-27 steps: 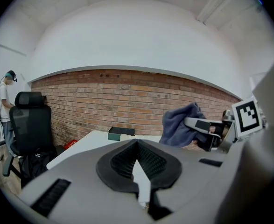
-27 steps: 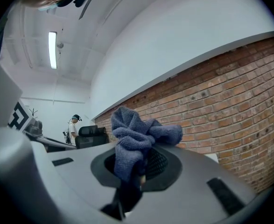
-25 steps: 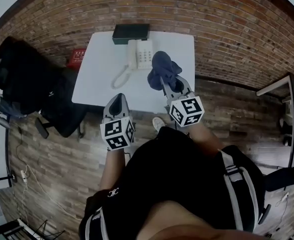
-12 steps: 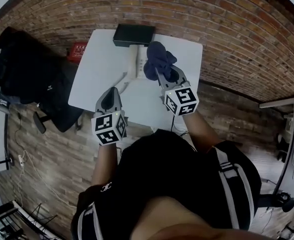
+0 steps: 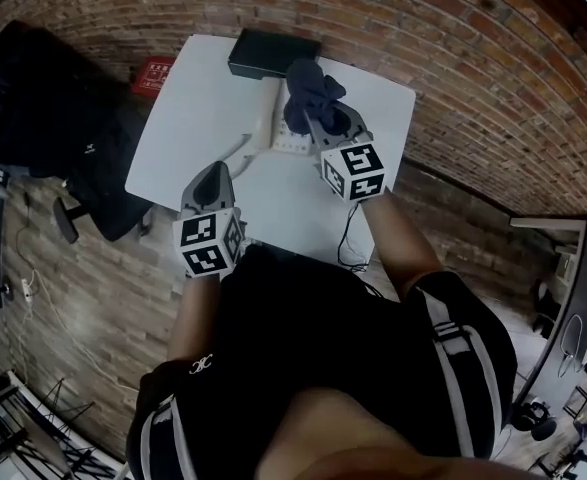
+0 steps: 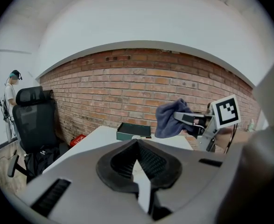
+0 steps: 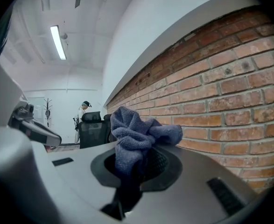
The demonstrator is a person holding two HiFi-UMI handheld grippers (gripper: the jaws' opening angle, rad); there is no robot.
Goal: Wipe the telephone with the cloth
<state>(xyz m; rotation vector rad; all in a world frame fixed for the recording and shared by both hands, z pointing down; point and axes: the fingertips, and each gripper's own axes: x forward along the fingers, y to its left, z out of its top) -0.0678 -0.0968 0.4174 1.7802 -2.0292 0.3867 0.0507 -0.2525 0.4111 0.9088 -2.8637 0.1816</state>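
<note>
Cloth (image 5: 309, 90) clamped in right gripper (image 5: 316, 120) over telephone (image 5: 285, 142), left gripper (image 5: 213, 170) closed

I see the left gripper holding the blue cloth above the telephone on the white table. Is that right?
Not quite. It is the right gripper that holds the blue cloth above the telephone on the white table; the right gripper view shows the cloth pinched between its jaws. The left gripper holds nothing, as the left gripper view shows.
</note>
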